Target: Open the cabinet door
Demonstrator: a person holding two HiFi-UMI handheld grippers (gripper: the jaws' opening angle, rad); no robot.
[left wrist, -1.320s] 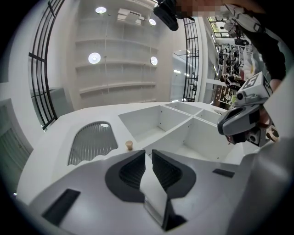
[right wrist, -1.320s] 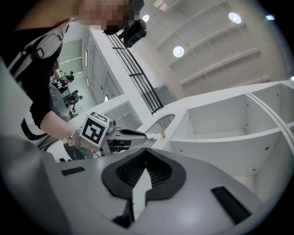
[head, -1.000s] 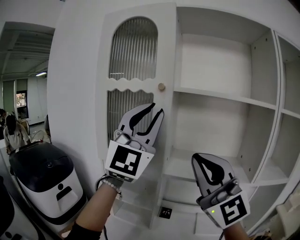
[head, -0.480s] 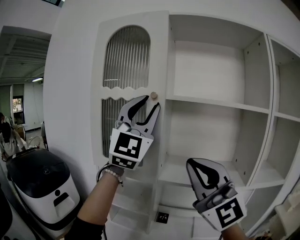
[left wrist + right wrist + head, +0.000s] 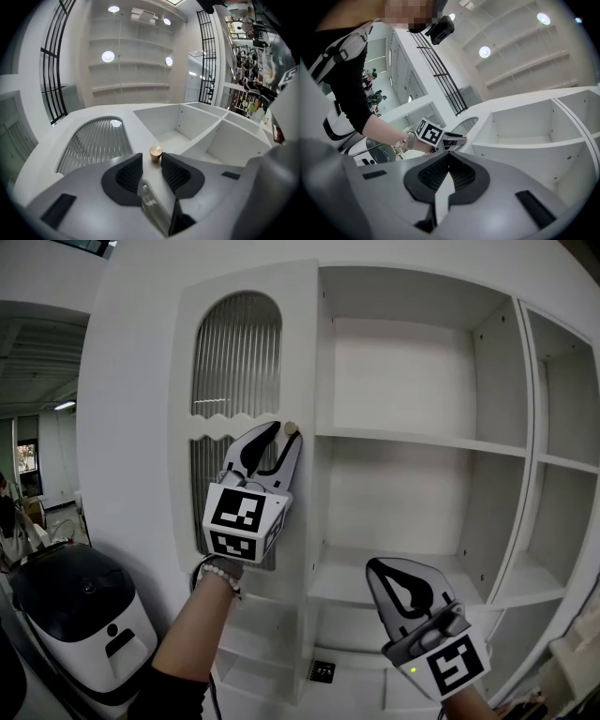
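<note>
Locate the knob (image 5: 155, 153) at the mouth of the left gripper (image 5: 151, 159): just ahead of the tips, in line with the gap, slightly toward the right-hand tip. Read the jaws as apart, just opened wider, pads clear of the knob, no grip on it. Confirm in the head view: left gripper (image 5: 281, 434) raised against the cabinet door (image 5: 248, 362), knob (image 5: 291, 427) at the tips. Treat the knob's short stem as pointing straight out of the door face, across the line of the jaws. Judge a small advance and a squeeze as enough to seize it. Take the left hand as the nearer by far. Find the right gripper (image 5: 389, 568) low, well apart from the door, in front of the open shelves (image 5: 412, 439), jaws together on nothing.

Identify the door as a tall white panel at the cabinet's left side, long axis upright, with an arched ribbed pane above, a wavy rail across the middle and a second ribbed pane below. Place the knob, small, round and pale tan, at the door's right edge, level with the wavy rail. Judge the door as closed or nearly so. Expect hinges on the left edge, not visible here.
</note>
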